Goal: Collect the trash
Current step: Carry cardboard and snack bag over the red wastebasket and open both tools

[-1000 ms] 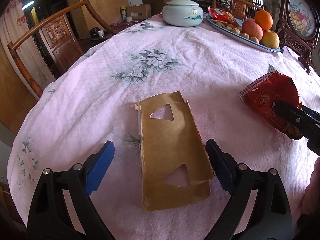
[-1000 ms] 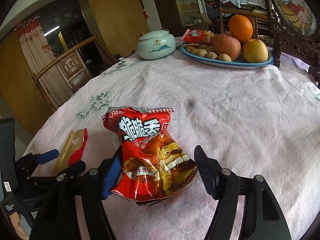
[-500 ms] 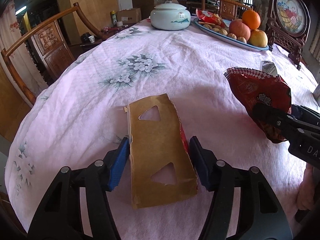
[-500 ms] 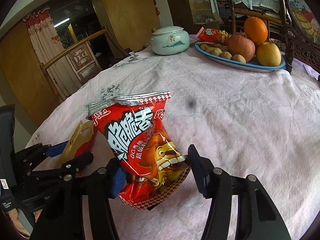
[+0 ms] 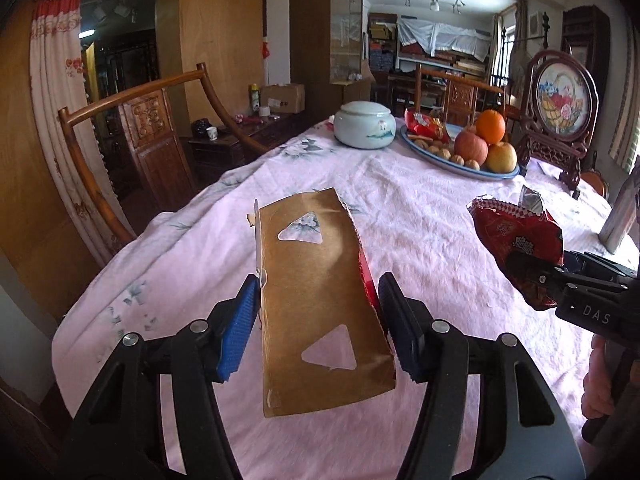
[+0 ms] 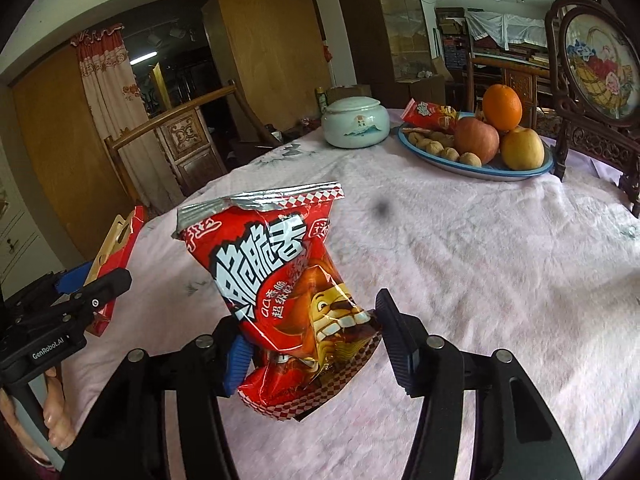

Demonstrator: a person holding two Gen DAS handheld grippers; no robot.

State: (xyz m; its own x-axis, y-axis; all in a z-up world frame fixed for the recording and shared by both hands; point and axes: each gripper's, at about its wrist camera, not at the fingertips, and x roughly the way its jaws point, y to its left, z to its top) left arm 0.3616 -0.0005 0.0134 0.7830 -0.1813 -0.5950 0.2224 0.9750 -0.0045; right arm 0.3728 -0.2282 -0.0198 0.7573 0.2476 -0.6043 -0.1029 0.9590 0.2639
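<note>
Your left hand-held gripper (image 5: 316,320) clamps the cardboard piece (image 5: 320,312) (above the desk (image 5: 420,216)); your right hand-held gripper (image 6: 310,344) clamps the red snack bag (image 6: 288,296).

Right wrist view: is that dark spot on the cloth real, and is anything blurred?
Right wrist view: the dark smudge is soft-edged, possibly lens dirt; the snack bag is sharp. Left wrist view: no such spot; the near tablecloth is blurred.

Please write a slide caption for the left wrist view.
Left gripper lifts torn cardboard above pink tablecloth.
</note>
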